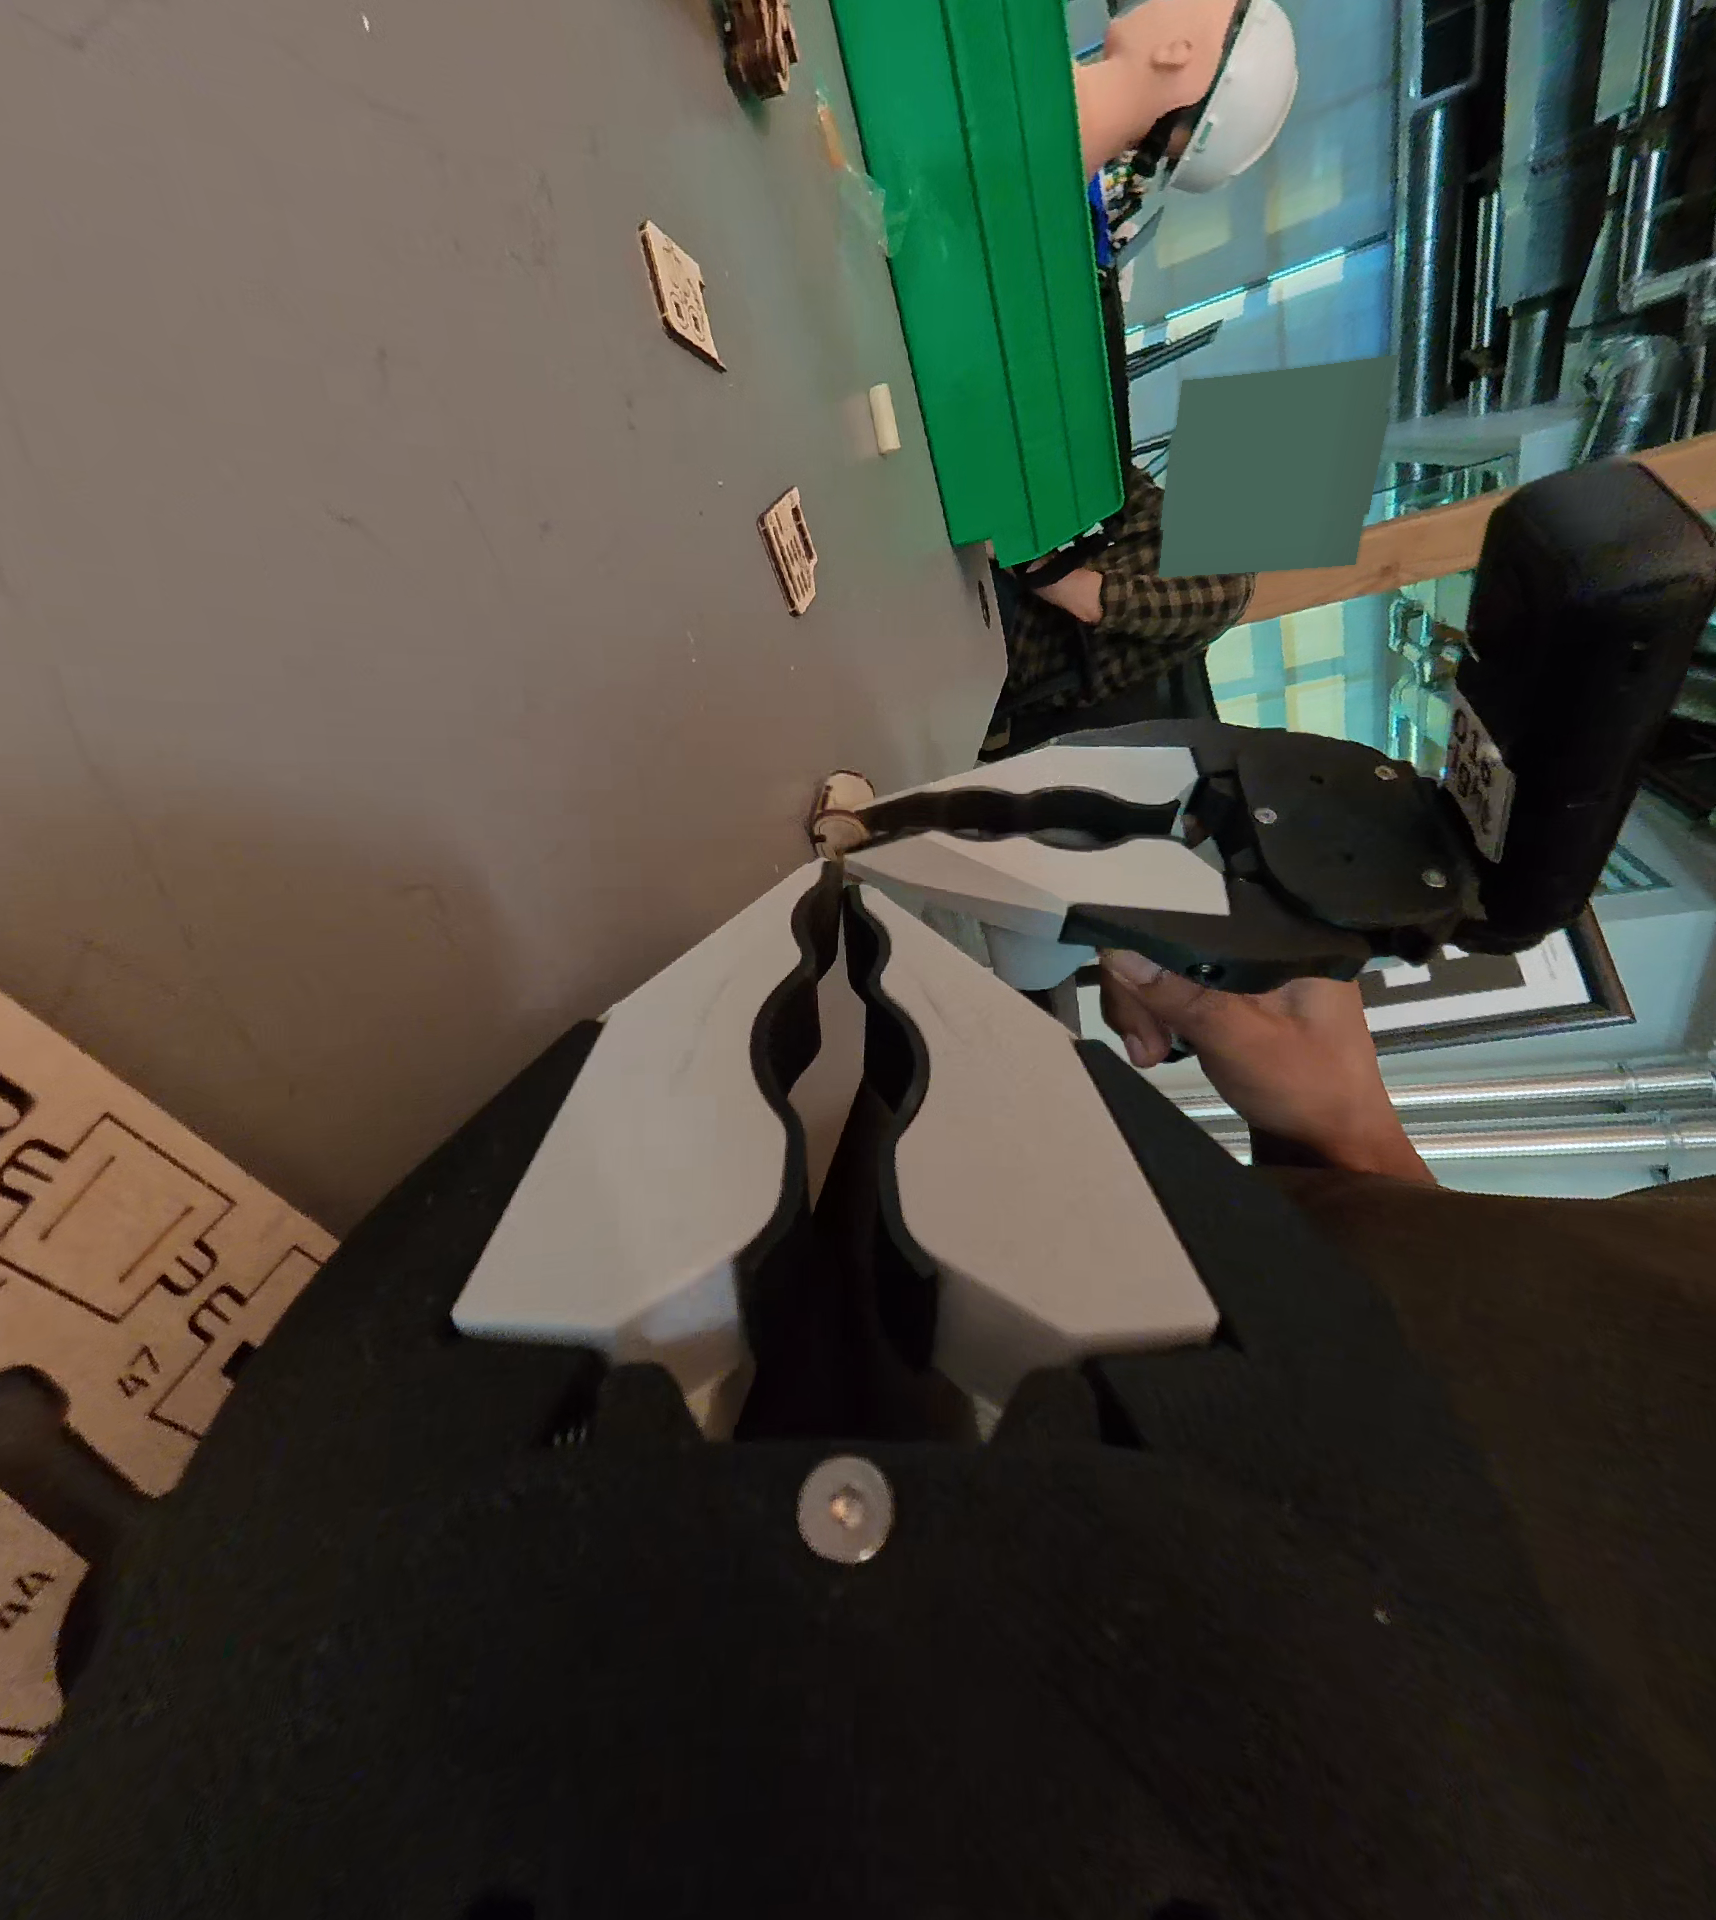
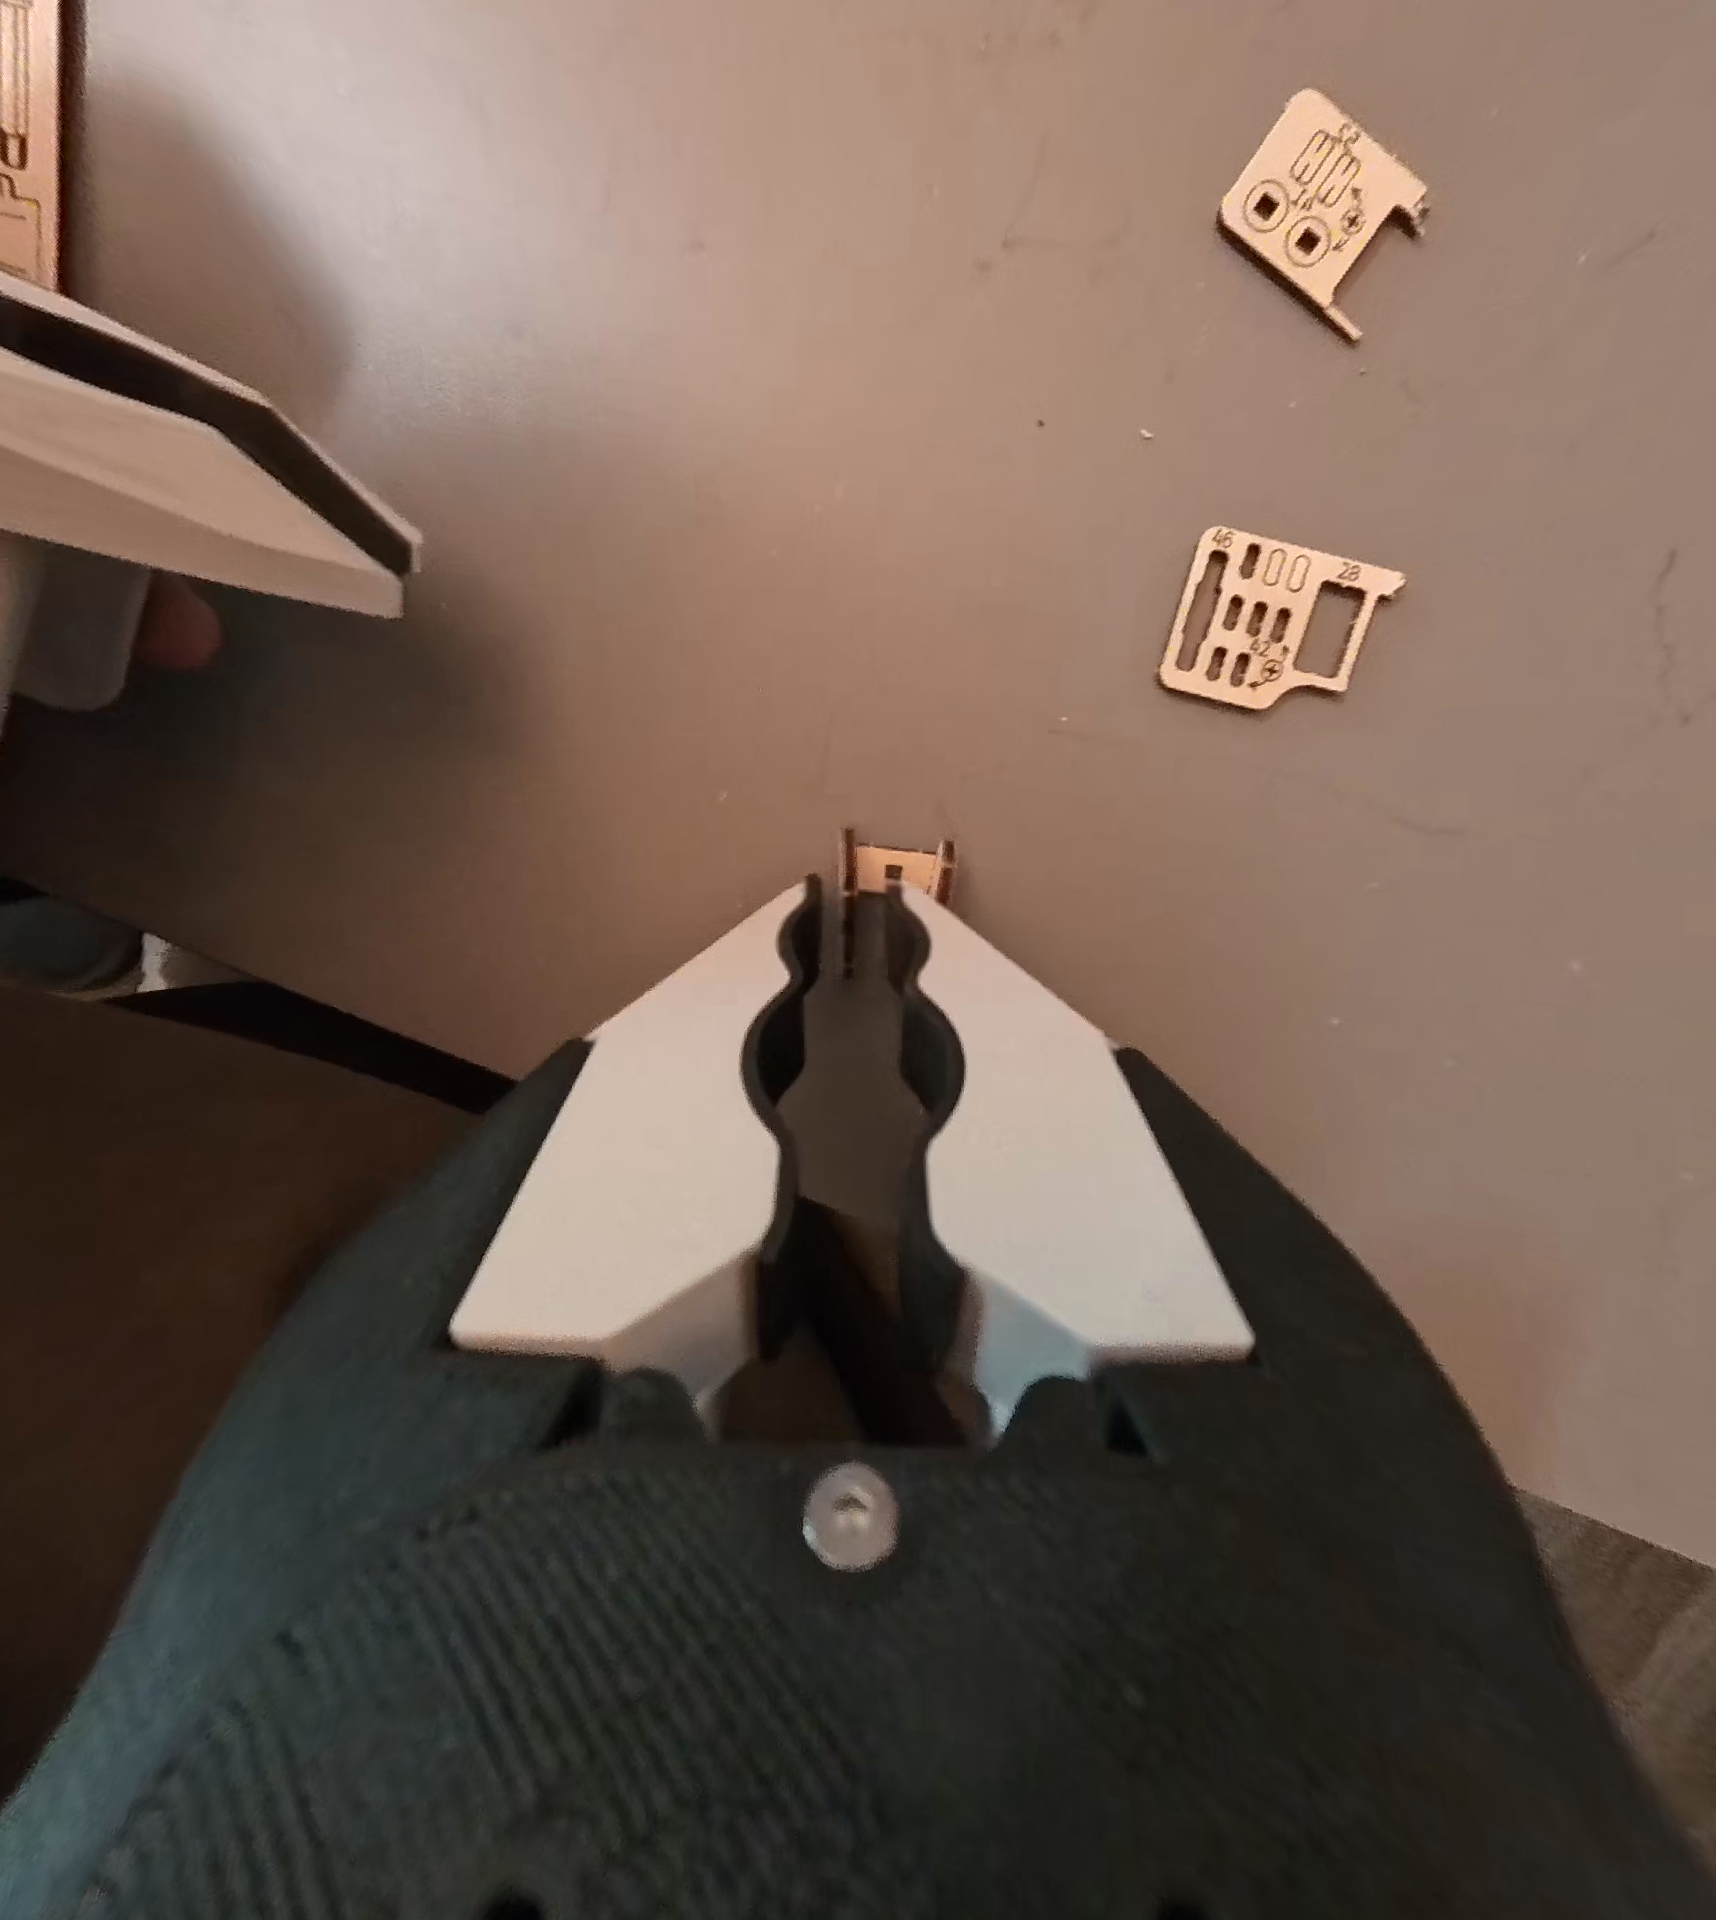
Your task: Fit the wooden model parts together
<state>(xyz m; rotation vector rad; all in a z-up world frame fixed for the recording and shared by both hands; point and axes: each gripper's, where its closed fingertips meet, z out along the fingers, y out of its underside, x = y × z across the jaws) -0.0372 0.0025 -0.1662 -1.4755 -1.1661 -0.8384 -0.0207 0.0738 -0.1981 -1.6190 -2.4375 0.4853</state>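
A small wooden assembly [image 2: 898, 868] of thin upright plates sits at the tips of my right gripper [image 2: 856, 902], just over the grey table [image 2: 729, 416]. The right gripper is shut on one of its thin plates. In the left wrist view the same assembly [image 1: 838, 816] shows at the right gripper's tips [image 1: 862, 826]. My left gripper [image 1: 836, 891] has its tips together with nothing visible between them, close to the assembly. It also shows at the upper left of the right wrist view [image 2: 402, 566].
Two flat wooden parts [image 2: 1316, 208] [image 2: 1269, 623] lie on the table beyond the assembly. A wooden sheet with cut-outs [image 1: 54, 1351] lies near my left gripper. A green box [image 1: 979, 260], a small white block [image 1: 880, 416] and a person in a plaid shirt [image 1: 1124, 623] are at the table's far edge. The tips of one gripper are about 9 cm away from the tips of the other.
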